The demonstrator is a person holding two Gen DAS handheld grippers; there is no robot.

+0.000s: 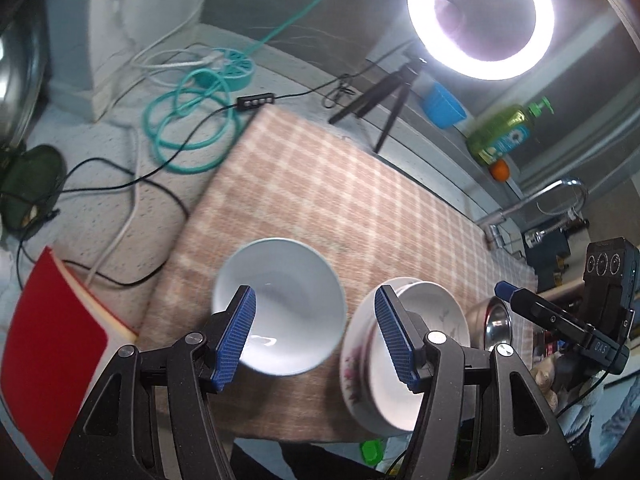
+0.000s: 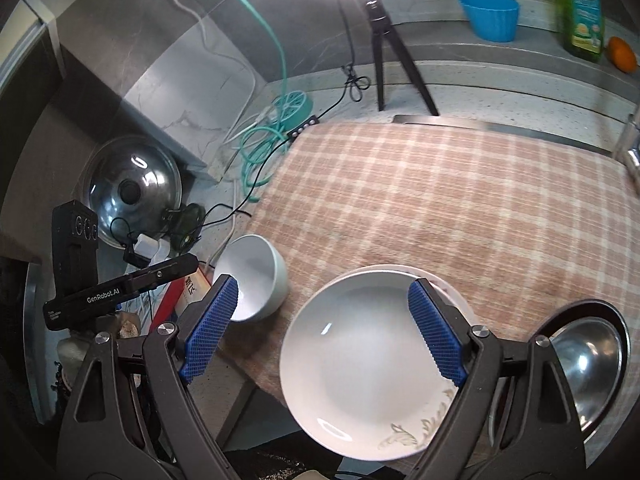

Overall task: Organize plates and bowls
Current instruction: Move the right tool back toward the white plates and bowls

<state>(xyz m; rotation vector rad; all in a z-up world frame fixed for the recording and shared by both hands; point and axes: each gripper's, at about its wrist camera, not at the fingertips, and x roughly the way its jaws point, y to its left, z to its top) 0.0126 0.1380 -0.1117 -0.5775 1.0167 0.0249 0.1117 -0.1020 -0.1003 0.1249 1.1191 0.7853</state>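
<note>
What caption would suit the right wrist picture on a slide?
Open right gripper hovers above stacked white plates on a checked cloth, white bowl and steel bowl alongside.

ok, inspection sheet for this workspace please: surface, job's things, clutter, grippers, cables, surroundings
Surface: checked cloth over a speckled counter.
Job's things: white bowl upright on the cloth; white plate stacked on a flowered plate; steel bowl beside them.
Clutter: red book, pot lid, blue cup, soap bottle, orange.
Grippers: left gripper open, empty, over the white bowl; right gripper open, empty, over the plates.
Cables: teal coil, black lead, white lead loose on the counter.
Surroundings: ring light on tripod, tap.
</note>
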